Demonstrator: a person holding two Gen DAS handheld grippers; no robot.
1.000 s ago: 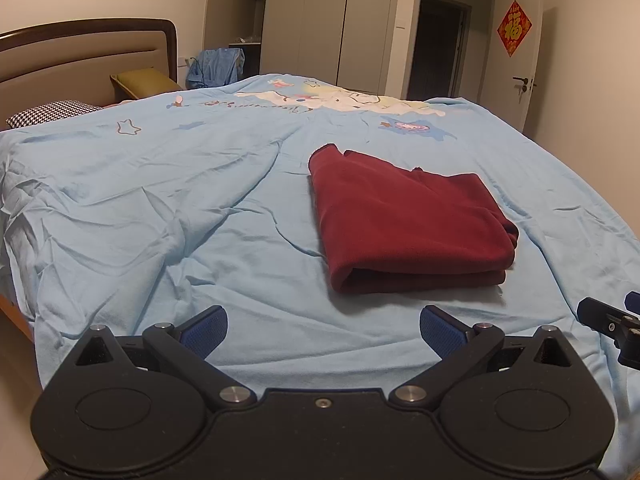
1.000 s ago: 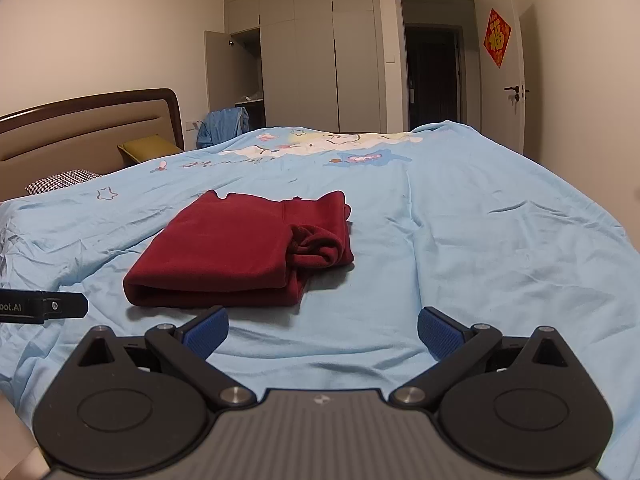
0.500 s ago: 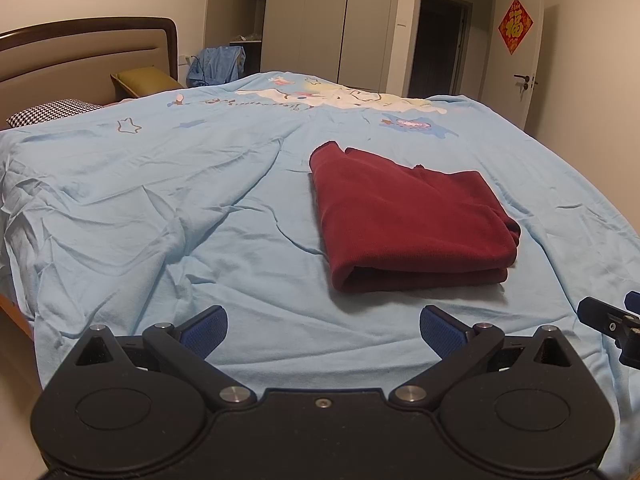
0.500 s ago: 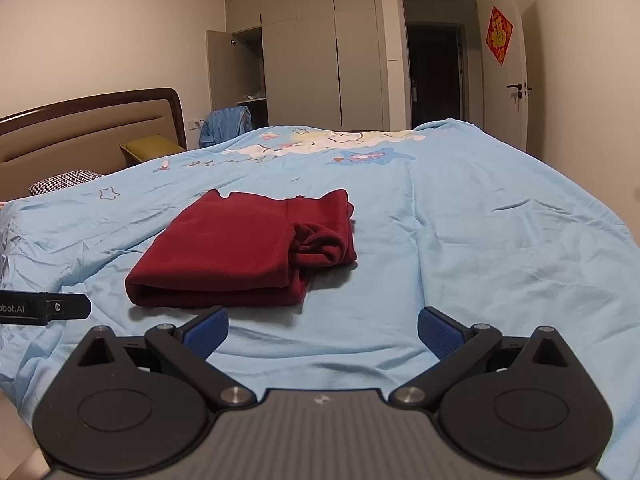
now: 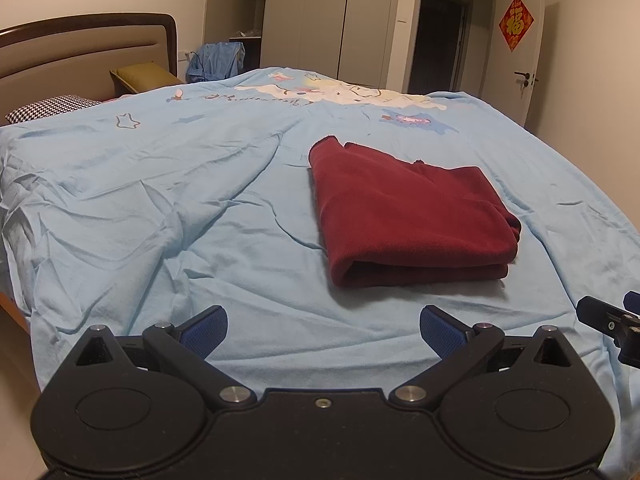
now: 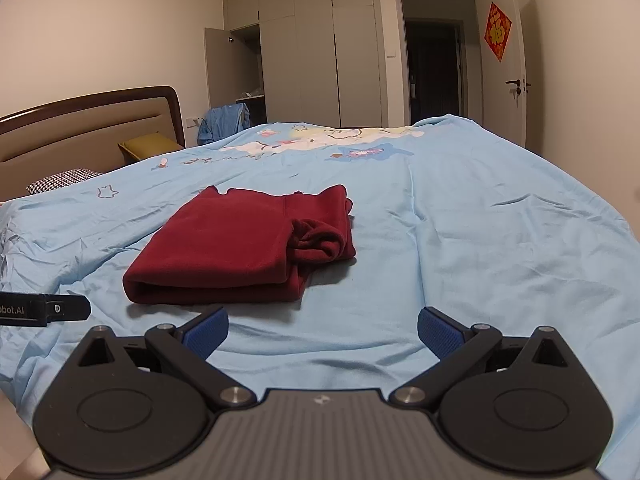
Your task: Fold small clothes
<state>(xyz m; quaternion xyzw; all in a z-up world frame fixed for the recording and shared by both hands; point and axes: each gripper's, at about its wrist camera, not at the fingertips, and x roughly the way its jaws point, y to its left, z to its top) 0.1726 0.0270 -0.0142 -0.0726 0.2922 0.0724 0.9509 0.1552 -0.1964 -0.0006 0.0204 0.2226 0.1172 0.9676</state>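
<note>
Folded dark red garment [image 5: 408, 216] lying flat on the light blue bedspread [image 5: 160, 200] of the bed, its thick fold edge facing the near side. Left gripper [image 5: 322, 326] hangs over the near edge of the bedspread, fingers spread wide, holding nothing, the garment just beyond and to its right. Right gripper [image 6: 322, 326] is likewise spread and empty, with the garment [image 6: 240, 248] beyond it to the left; a bunched sleeve shows at the garment's right end. Brown headboard [image 6: 88, 128] stands at far left, grey wardrobe [image 6: 320, 52] against the far wall.
</note>
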